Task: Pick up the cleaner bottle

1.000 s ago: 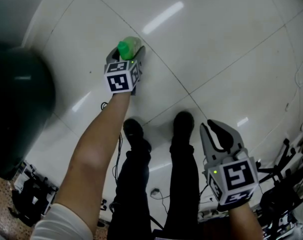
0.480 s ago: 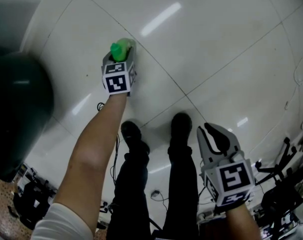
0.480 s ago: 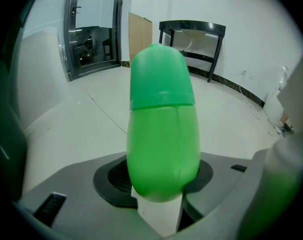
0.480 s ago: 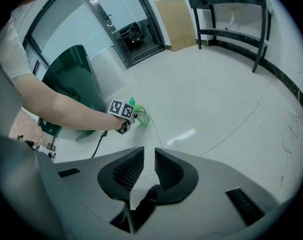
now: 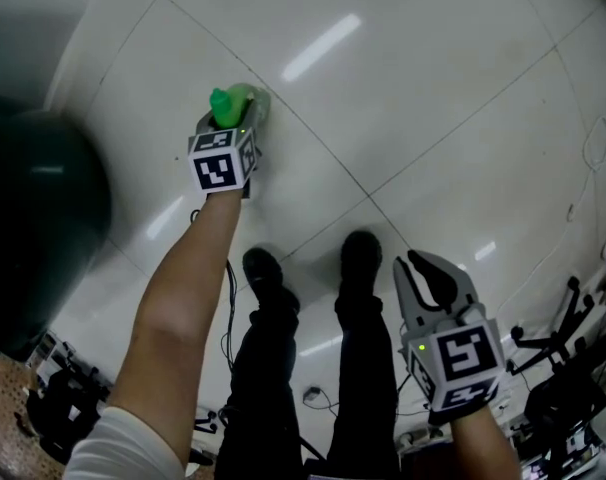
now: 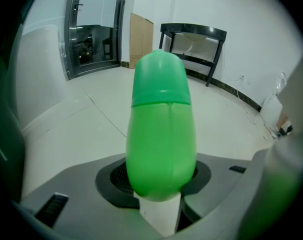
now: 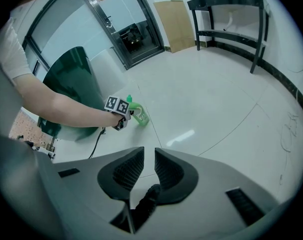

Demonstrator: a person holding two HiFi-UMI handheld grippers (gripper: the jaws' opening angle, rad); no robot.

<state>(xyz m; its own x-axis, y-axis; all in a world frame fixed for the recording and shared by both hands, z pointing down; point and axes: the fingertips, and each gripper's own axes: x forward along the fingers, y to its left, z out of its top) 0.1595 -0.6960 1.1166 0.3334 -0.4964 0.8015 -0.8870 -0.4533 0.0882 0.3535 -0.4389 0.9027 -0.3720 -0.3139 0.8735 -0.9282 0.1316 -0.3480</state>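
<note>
The green cleaner bottle [image 5: 231,103] stands on the white tiled floor, seen from above with its cap towards me. My left gripper [image 5: 233,120] reaches down to it at arm's length. Its jaws have just been closing, and the bottle [image 6: 161,134] now fills the space between the pads, which press on both its sides. The right gripper view shows the same grip from afar: bottle [image 7: 140,115], left gripper [image 7: 126,115]. My right gripper [image 5: 428,266] hangs low at the right near my legs. Its pads [image 7: 125,171] stand a narrow gap apart, with nothing between them.
A large dark green bin [image 5: 33,218] stands at the left. My two black shoes [image 5: 268,266] are on the floor below the bottle. Cables and dark equipment [image 5: 573,358] lie along the lower right. A black table [image 7: 226,4] and cardboard [image 7: 176,16] stand by the far wall.
The left gripper's jaws have closed around the bottle. Gripper and bottle have shifted a little left and up in the head view. The right gripper has barely moved.
</note>
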